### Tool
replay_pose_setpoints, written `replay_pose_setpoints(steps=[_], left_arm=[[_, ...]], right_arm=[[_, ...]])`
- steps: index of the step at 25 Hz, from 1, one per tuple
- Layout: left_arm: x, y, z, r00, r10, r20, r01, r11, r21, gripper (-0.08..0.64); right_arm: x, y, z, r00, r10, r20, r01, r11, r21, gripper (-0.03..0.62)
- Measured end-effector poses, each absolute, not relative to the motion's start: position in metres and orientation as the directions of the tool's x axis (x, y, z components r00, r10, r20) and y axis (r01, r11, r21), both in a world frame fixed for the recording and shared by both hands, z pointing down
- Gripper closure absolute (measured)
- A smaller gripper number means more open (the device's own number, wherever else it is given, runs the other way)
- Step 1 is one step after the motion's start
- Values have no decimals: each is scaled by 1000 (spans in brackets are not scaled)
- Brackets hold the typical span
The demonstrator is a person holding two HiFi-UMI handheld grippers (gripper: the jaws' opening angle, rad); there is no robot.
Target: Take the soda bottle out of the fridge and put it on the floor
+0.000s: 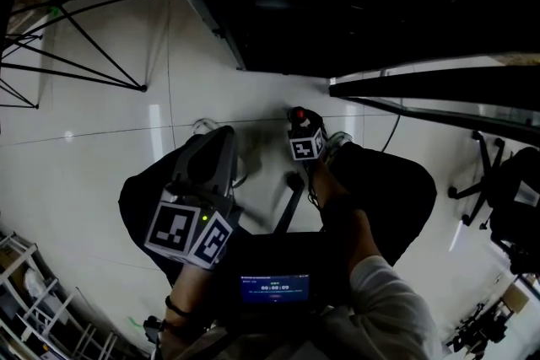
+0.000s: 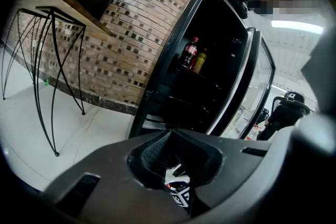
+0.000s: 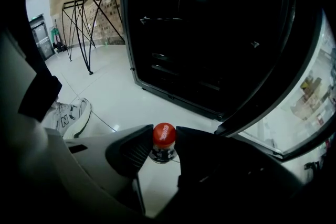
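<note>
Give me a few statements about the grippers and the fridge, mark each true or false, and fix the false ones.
1. The right gripper has its jaws closed on a red-capped soda bottle. True.
2. The fridge door is shut. False: it stands open.
3. The left gripper holds a bottle. False: its jaws are together with nothing between them.
4. A dark bottle and a yellow bottle stand side by side inside the fridge. True.

Glossy white floor (image 2: 21, 128) meets a brick wall (image 2: 142, 34).
</note>
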State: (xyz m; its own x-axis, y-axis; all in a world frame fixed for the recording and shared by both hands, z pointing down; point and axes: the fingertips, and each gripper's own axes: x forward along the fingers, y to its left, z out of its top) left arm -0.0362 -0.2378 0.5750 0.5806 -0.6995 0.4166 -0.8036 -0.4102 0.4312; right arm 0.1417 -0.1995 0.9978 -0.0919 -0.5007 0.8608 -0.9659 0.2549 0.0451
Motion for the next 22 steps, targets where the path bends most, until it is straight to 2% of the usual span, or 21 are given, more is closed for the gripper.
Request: replay_pose_setpoints(steps=[7,12,15,20,21,22], left_arm=[[-30,-234,564,594,-699,397,-792,-424,440,558],[-32,-232,547,595,-714,369,-789,-431,438,558],[-33,-227,536,594,-720,359,-789,-435,433,558],[-31,-221,504,604,-734,311,-777,-455,434,558],[-29,-220,496,609,-737,295,-772,-464,434,558],[-26,-218,488,614,-737,280,-767,-474,433,558]], right_arm=[[144,-179,1002,-70,-464,883,-954,290,77,427],[150,-185,982,-75,-473,878,-963,262,59,359],[150,-188,950,-77,-503,861,-972,231,48,354],[156,-202,887,-68,-582,810,-984,173,42,385],[159,-211,870,-65,-609,790,-987,157,40,402],[162,-218,854,-62,-634,771,-989,143,37,450]])
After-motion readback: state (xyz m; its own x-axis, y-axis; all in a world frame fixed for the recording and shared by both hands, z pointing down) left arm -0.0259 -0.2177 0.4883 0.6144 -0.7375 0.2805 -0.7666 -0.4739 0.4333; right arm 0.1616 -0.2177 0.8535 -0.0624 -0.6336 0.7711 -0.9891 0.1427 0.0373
